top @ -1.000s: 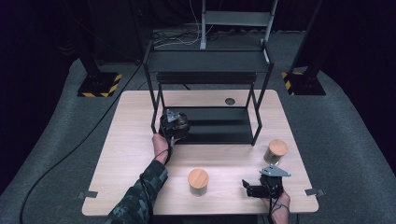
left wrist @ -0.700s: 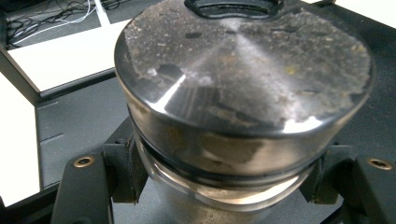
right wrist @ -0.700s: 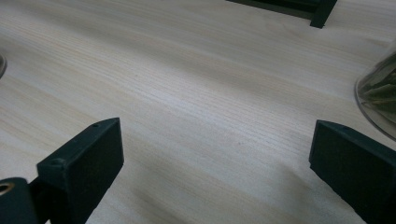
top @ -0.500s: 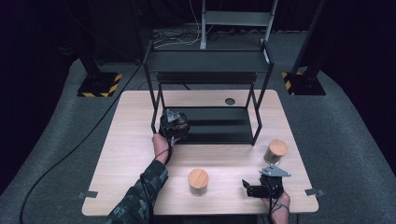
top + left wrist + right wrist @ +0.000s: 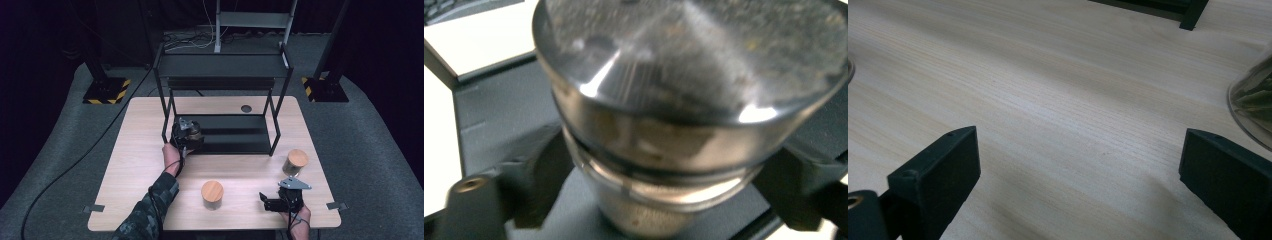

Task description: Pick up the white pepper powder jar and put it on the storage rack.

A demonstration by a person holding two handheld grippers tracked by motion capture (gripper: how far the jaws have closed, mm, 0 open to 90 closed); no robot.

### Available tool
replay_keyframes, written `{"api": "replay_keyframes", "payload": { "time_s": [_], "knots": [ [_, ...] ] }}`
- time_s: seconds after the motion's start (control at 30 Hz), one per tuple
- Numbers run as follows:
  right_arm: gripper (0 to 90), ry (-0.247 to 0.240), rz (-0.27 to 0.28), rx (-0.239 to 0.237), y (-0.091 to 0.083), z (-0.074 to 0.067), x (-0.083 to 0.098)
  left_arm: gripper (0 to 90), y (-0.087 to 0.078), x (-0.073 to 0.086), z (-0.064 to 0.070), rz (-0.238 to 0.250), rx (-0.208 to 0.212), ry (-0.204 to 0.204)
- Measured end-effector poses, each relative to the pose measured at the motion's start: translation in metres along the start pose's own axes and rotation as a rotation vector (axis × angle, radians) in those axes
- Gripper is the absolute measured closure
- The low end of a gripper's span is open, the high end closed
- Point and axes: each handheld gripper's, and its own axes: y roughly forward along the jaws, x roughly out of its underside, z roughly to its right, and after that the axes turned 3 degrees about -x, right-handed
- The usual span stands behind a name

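Observation:
My left gripper [image 5: 186, 134] is shut on a glass jar [image 5: 193, 133] at the left end of the black rack's lower shelf [image 5: 240, 136]. In the left gripper view the jar [image 5: 689, 100] looms close and blurred, lid on top. The jaws of that gripper [image 5: 664, 185] press its glass body from both sides above the dark shelf [image 5: 489, 115]. My right gripper [image 5: 272, 202] rests open near the table's front right edge. Between its jaws [image 5: 1078, 165] lies only bare wood.
A jar with a wooden lid [image 5: 212, 194] stands at the front centre of the table [image 5: 135, 165]. Another [image 5: 295, 161] stands just ahead of the right gripper, its glass [image 5: 1255, 100] at the right edge of the right gripper view. The rack's upper shelf [image 5: 222, 65] overhangs the lower one.

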Motion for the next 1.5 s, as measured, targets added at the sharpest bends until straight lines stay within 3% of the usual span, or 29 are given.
{"api": "replay_keyframes", "payload": {
  "time_s": [0.3, 0.43, 0.57, 0.63, 0.9, 1.07, 1.23, 1.37, 1.5],
  "knots": [
    [1.8, 0.001, 0.000, 0.001, 0.000, 0.000, 0.000, 0.0, -0.011, 0.000, 0.001, -0.113, 0.055, 0.010],
    [1.8, 0.001, 0.000, 0.001, 0.000, 0.000, 0.000, 0.1, -0.019, 0.003, 0.004, -0.133, 0.097, 0.036],
    [1.8, 0.001, 0.001, 0.001, 0.000, 0.000, 0.000, 0.0, -0.024, 0.007, 0.009, -0.138, 0.114, 0.050],
    [1.8, 0.002, 0.001, 0.001, 0.000, 0.000, 0.000, 0.3, -0.029, 0.012, 0.013, -0.150, 0.135, 0.077],
    [1.9, -0.003, -0.001, 0.001, 0.000, 0.000, 0.000, 0.1, -0.043, 0.034, 0.015, -0.176, 0.154, 0.111],
    [1.9, -0.004, -0.006, -0.002, 0.001, 0.000, 0.000, 0.2, -0.050, 0.047, 0.010, -0.186, 0.142, 0.106],
    [1.8, -0.005, -0.009, -0.001, 0.001, -0.001, 0.000, 0.2, -0.063, 0.071, -0.004, -0.207, 0.110, 0.061],
    [1.8, -0.006, -0.012, -0.002, 0.001, -0.001, 0.000, 0.2, -0.073, 0.089, -0.015, -0.217, 0.075, 0.031],
    [1.8, -0.009, -0.013, -0.001, 0.001, -0.001, 0.000, 0.5, -0.085, 0.102, -0.024, -0.198, 0.013, -0.001]
  ]
}}
